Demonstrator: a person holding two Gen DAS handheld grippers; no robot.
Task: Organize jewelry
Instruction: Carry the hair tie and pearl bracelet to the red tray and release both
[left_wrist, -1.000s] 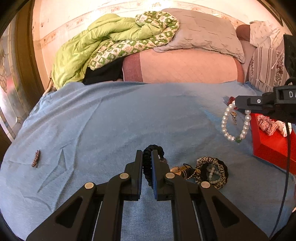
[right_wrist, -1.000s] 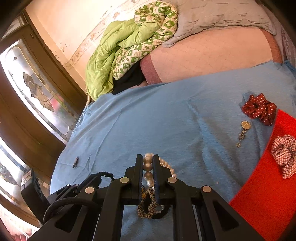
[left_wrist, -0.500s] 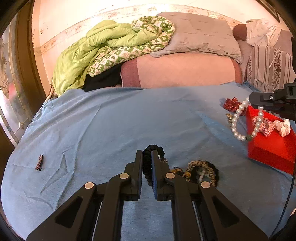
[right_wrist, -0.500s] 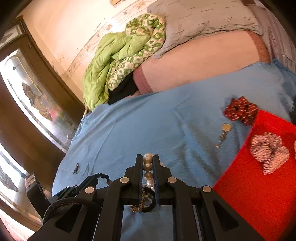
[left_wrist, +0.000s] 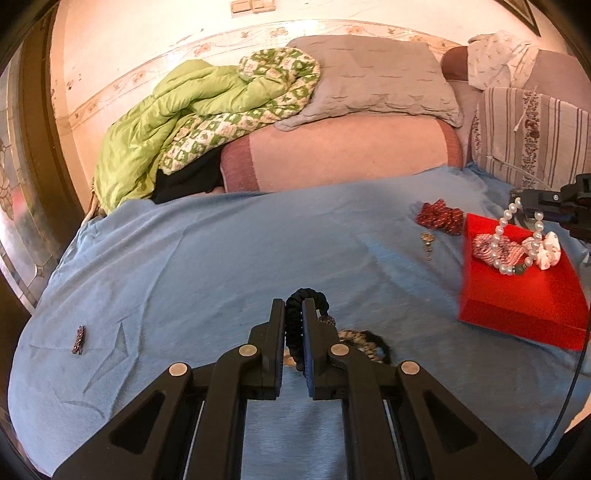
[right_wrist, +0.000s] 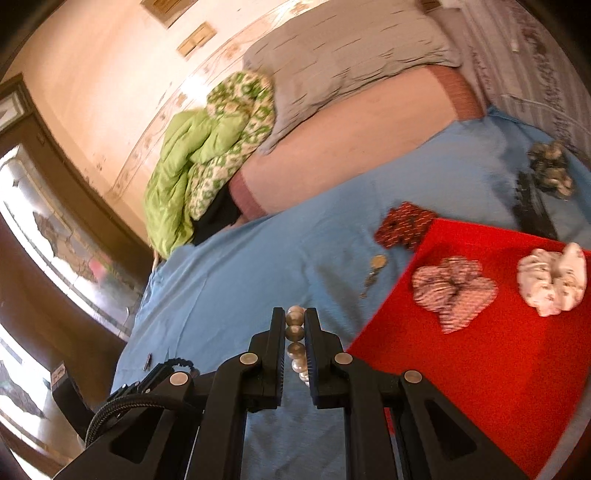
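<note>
Two grippers: both clamped on jewelry.
Right gripper (right_wrist: 295, 325): pearl bracelet (left_wrist: 517, 243) hangs lengthwise down over red box (left_wrist: 524, 295).
Left gripper (left_wrist: 293, 314): black braided bracelet (left_wrist: 308, 295), loop pointing forward.

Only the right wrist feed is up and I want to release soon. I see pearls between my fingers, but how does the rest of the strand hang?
Observer: The pearl strand hangs as a closed loop from the right gripper, over the red box.
Operator: Is it touching the box?
Observer: The left wrist view cannot settle that. The loop's bottom, with one greenish bead, overlaps the pink scrunchie in that picture.
Operator: And the left gripper?
Observer: The left gripper is shut on a black braided bracelet, above a leopard-print band lying on the blue blanket.
</note>
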